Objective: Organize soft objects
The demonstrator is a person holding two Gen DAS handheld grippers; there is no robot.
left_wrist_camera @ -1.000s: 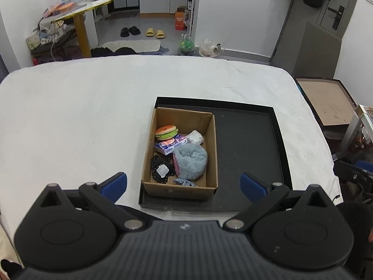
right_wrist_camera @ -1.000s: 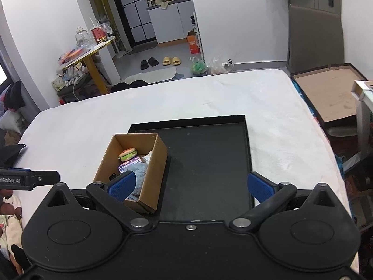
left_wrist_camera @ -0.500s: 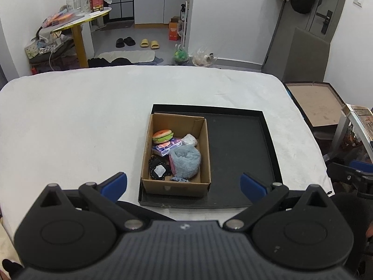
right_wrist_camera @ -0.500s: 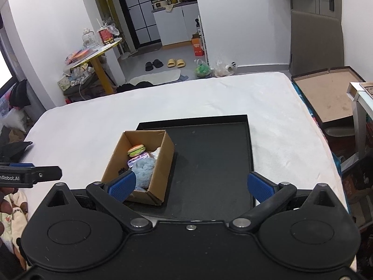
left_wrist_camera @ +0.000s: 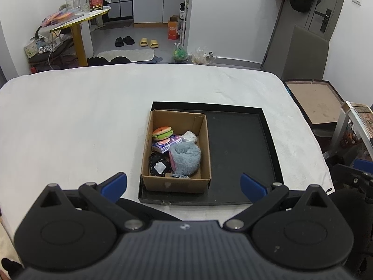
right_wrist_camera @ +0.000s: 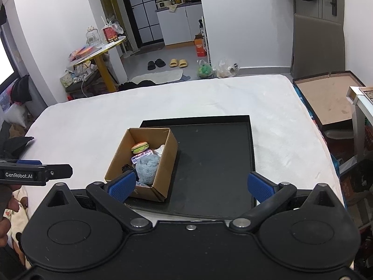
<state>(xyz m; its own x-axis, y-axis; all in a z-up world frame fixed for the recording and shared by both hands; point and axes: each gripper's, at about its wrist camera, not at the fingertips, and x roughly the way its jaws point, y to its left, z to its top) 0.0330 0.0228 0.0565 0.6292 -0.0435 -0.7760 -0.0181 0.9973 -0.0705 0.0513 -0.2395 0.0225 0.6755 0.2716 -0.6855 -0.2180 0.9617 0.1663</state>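
A cardboard box (left_wrist_camera: 176, 184) (right_wrist_camera: 166, 161) stands in the left part of a black tray (left_wrist_camera: 240, 151) (right_wrist_camera: 214, 163) on a white-covered table. Inside lie a burger toy (left_wrist_camera: 162, 132) (right_wrist_camera: 140, 147), a purple packet (left_wrist_camera: 167, 142) (right_wrist_camera: 142, 156), a fluffy blue-grey cloth (left_wrist_camera: 185, 158) (right_wrist_camera: 147, 169), a black lacy item (left_wrist_camera: 159, 166) and a white wrapper (left_wrist_camera: 190, 136). My left gripper (left_wrist_camera: 184, 184) is open, empty and held back from the box's near side. My right gripper (right_wrist_camera: 190, 185) is open and empty too, near the tray's front edge.
The tray's right half is bare black. White tablecloth (left_wrist_camera: 70, 121) spreads around the tray. The other gripper's body (right_wrist_camera: 35, 174) shows at the left of the right wrist view. A brown-lined flat box (right_wrist_camera: 331, 100) lies off the table's right side.
Both grippers have drawn back and up from the tray, so the box looks smaller and farther. Both stayed open; the box contents have not moved.
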